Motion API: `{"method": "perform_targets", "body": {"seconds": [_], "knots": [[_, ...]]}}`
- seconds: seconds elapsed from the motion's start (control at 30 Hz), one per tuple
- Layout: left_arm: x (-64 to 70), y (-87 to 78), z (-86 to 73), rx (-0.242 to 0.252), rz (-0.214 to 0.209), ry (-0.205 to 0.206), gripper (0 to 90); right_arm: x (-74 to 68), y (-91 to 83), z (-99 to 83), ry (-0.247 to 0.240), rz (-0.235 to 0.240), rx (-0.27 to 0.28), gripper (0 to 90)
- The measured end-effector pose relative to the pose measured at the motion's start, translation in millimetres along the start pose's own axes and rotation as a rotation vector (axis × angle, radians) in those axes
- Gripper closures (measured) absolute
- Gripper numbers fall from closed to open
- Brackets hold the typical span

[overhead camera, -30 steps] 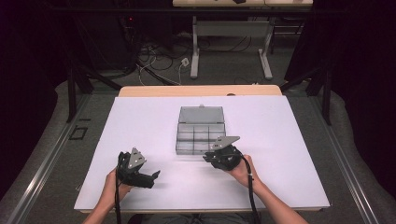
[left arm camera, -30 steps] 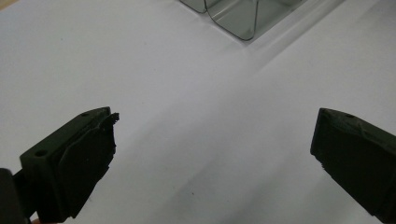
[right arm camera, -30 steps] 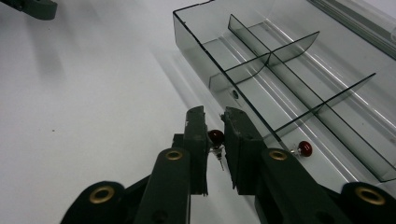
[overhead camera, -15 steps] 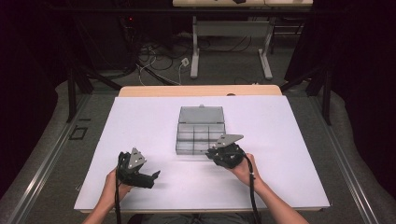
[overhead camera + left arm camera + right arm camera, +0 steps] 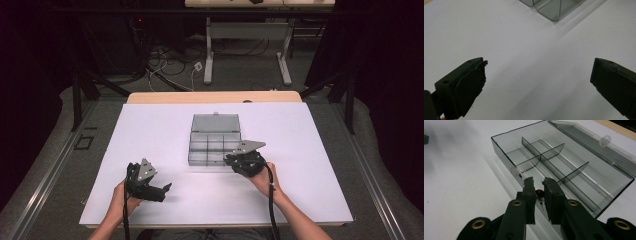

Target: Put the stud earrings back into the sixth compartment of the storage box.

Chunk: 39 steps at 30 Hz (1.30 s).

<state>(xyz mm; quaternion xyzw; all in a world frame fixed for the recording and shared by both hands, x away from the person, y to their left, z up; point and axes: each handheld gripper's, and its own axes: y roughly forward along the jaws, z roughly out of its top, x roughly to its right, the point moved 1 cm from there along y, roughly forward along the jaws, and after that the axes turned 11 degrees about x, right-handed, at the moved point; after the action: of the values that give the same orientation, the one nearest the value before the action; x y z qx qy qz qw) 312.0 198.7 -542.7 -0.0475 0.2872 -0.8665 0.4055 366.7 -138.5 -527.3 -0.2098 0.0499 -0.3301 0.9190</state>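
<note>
In the high view a clear compartment box [image 5: 215, 142] lies open on the white table [image 5: 150, 135], its lid folded back on the far side. The right gripper [image 5: 231, 160] sits at the box's near right corner, held by the person's right hand [image 5: 261, 176]; the left gripper [image 5: 167, 187] rests on the table well apart from the box, to its near left. In the left gripper view the jaws stand wide apart over bare table, with a corner of the box [image 5: 554, 8] at the top edge. In the right gripper view the right gripper [image 5: 539, 187] pinches a small dark red bead [image 5: 539, 192] between nearly closed jaws, just above the near wall of the box [image 5: 504, 152], whose dividers mark off empty compartments.
</note>
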Motion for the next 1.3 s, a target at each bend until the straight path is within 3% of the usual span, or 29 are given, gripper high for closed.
{"method": "perform_targets", "body": {"seconds": [0.67,1.07,1.3], "knots": [[0.4,1.0,-0.1,-0.007,-0.004,0.009,0.1,14.3,4.1,-0.1,0.02,-0.091,0.03,79.5],[1.3,1.7,-0.1,-0.009,-0.004,0.006,0.1,18.7,11.4,-4.5,0.038,-0.112,0.007,78.6],[0.9,1.8,-0.2,-0.009,-0.005,0.008,0.1,19.1,12.7,-5.4,0.039,-0.111,-0.015,65.9]]}}
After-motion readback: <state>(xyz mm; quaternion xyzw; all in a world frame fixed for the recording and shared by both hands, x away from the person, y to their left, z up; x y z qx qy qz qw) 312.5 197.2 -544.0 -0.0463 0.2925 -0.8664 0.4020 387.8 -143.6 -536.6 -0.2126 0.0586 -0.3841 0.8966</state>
